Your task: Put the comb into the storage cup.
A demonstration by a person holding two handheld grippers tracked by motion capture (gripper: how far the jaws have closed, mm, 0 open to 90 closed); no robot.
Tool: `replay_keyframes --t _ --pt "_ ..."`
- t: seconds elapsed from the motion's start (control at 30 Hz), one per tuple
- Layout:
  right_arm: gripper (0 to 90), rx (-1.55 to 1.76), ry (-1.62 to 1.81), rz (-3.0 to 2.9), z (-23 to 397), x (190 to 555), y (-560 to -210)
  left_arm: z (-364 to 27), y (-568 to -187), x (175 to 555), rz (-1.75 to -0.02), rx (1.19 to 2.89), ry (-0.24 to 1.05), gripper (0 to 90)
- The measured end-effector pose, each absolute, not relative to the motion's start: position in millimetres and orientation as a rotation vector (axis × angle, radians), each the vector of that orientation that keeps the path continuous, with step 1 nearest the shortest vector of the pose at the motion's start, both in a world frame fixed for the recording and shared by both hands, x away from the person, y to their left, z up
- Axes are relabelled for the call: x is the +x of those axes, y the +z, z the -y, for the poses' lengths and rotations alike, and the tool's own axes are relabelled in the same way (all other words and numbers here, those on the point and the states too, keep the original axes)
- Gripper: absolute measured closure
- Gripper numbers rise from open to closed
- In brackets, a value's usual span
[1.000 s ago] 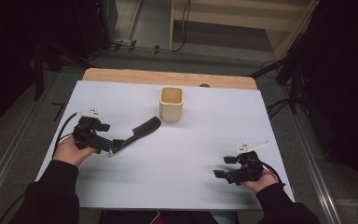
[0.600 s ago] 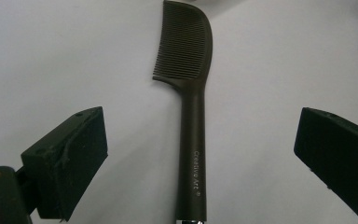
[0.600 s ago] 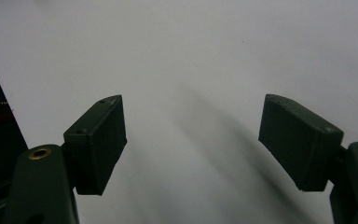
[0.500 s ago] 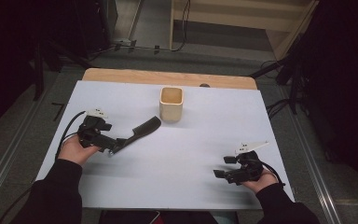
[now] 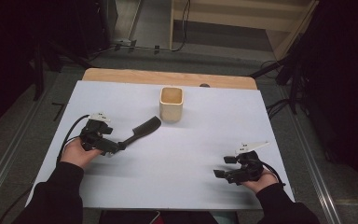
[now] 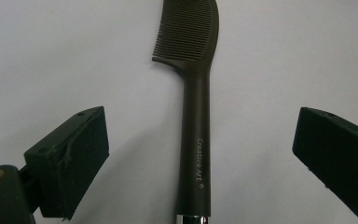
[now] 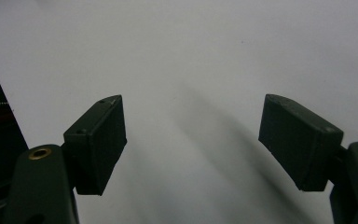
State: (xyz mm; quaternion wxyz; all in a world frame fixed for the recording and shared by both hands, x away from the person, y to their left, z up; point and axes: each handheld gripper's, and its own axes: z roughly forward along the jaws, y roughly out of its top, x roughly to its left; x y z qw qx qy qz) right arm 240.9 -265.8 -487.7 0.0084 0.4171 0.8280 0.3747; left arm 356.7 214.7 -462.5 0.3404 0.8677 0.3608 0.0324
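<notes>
A dark comb [image 5: 142, 129] lies on the white table sheet [image 5: 191, 144], teeth end toward a tan square cup [image 5: 171, 103] standing at the back middle. My left gripper [image 5: 112, 145] is at the comb's handle end. In the left gripper view the comb [image 6: 193, 140] runs up the middle, its handle between the jaws of my left gripper [image 6: 203, 135]; they stand wide open and clear of it on both sides. My right gripper [image 5: 223, 166] rests low at the front right, open. The right gripper view shows my right gripper [image 7: 191, 126] over bare sheet with nothing between its jaws.
A wooden board edge [image 5: 168, 77] runs behind the sheet. Dark floor, cables and metal rails surround the table. The person's sleeves enter from the bottom edge.
The left hand and its gripper have shifted slightly along the comb's handle end. The comb, the cup and the right gripper have stayed in place.
</notes>
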Motion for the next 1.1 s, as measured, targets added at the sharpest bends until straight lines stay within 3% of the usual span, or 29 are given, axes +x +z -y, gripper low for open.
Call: replay_keyframes --t 0.87,1.1 --pt "21.2 1.307 1.164 -2.588 265.8 240.5 -487.5 -212.1 -487.8 349.8 -0.966 2.354 0.111 4.8" --pt "21.2 1.301 1.162 -2.593 265.4 240.5 -487.7 -204.6 -494.2 339.6 -0.932 2.389 0.250 4.8"
